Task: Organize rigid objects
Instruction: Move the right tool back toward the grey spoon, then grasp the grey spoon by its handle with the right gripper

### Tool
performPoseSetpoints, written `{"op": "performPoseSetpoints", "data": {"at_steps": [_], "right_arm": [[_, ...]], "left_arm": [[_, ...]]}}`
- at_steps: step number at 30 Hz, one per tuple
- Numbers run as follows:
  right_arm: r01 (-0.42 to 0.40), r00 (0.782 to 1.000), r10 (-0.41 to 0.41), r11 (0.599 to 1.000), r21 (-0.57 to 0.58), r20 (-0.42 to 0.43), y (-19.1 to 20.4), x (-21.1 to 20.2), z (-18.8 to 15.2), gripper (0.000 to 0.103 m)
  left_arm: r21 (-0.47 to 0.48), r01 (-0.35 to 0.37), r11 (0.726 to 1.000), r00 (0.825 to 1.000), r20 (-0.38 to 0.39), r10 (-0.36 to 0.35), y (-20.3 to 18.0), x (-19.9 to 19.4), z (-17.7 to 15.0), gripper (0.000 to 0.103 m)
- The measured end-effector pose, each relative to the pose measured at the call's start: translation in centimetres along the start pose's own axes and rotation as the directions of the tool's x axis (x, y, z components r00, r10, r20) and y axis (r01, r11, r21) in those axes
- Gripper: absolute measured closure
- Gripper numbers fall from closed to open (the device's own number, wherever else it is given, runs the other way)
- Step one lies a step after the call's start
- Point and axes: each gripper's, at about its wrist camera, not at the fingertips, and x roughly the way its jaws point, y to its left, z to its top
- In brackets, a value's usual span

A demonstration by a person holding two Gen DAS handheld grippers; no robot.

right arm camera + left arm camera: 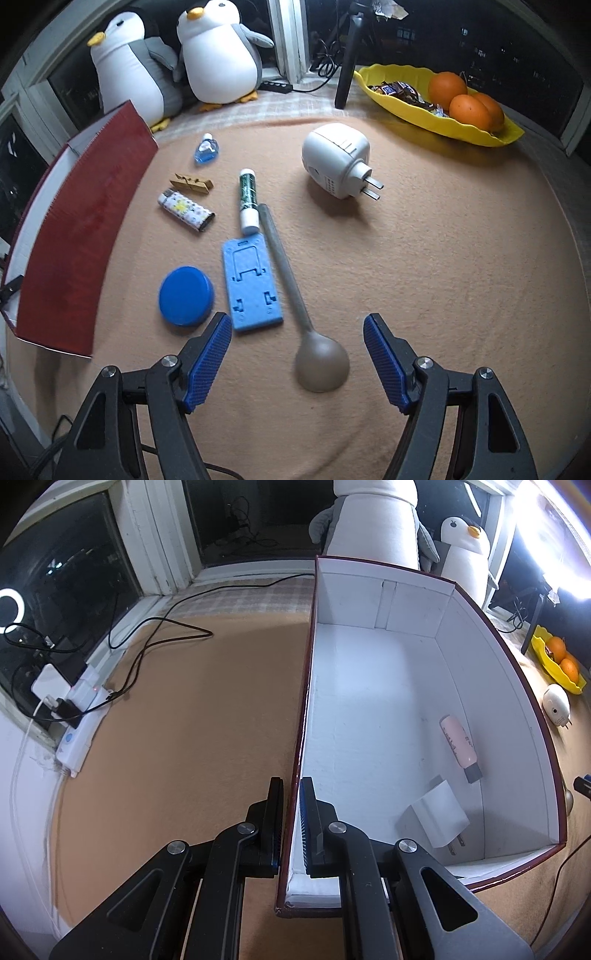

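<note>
My left gripper (293, 794) is shut on the left wall of a red box with a white inside (369, 686). In the box lie a pink tube (458, 744) and a white charger (441, 818). My right gripper (297, 328) is open and empty above the tan cloth, its tips on either side of a grey spoon (295, 299). Next to the spoon lie a blue phone stand (251, 284), a blue lid (186, 295), a green glue stick (248, 199), a lighter (186, 210), a wooden clothespin (192, 183), a small blue bottle (207, 147) and a white plug-in device (338, 160). The red box (85, 229) stands at the left.
A yellow tray (406, 110) with oranges and candy sits at the back right. Two penguin plush toys (218, 51) stand by the window. A black tripod leg (349, 66) stands behind. A power strip (83, 716) and cables (155, 638) lie at the left of the cloth.
</note>
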Motion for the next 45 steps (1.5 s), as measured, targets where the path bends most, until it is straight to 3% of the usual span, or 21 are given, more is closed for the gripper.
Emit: {"op": "performPoseSetpoints", "data": {"at_steps": [4,13,24,27,30,34,45], "right_arm": [[0.01,1.0,-0.011,1.0,-0.026,-0.029,-0.2,0.7,0.1,0.046],[0.035,0.996,-0.04,0.998,-0.054,-0.084,-0.5,2.8,0.7,0.059],[0.038,0.991,-0.053,0.992,-0.117,-0.126,0.0,4.0,1.4,0.062],[0.046,0.987,-0.066,0.989,-0.138,-0.149,0.0,4.6,1.0,0.069],[0.044,0.989,-0.061,0.991,-0.126,-0.134,0.3,4.7,1.3,0.073],[0.035,0.991,-0.049,0.993,-0.117,-0.123,1.2,5.0,1.6,0.092],[-0.022,0.995,0.027,0.999,0.046,-0.098,-0.8,3.7,-0.8,0.096]], "left_arm": [[0.002,0.004,1.0,1.0,-0.002,-0.004,0.0,0.0,0.0,0.095],[0.0,0.012,1.0,1.0,-0.007,-0.012,0.1,0.1,0.1,0.095],[0.002,0.024,1.0,1.0,-0.013,-0.024,-0.1,0.2,0.1,0.09],[0.001,0.025,1.0,1.0,-0.013,-0.025,-0.1,0.1,0.1,0.09],[0.0,0.024,1.0,1.0,-0.013,-0.024,-0.1,0.0,0.1,0.09],[0.002,0.024,1.0,1.0,-0.014,-0.024,-0.1,0.0,0.0,0.09],[0.003,0.026,1.0,1.0,-0.011,-0.026,-0.2,0.0,0.0,0.09]]}}
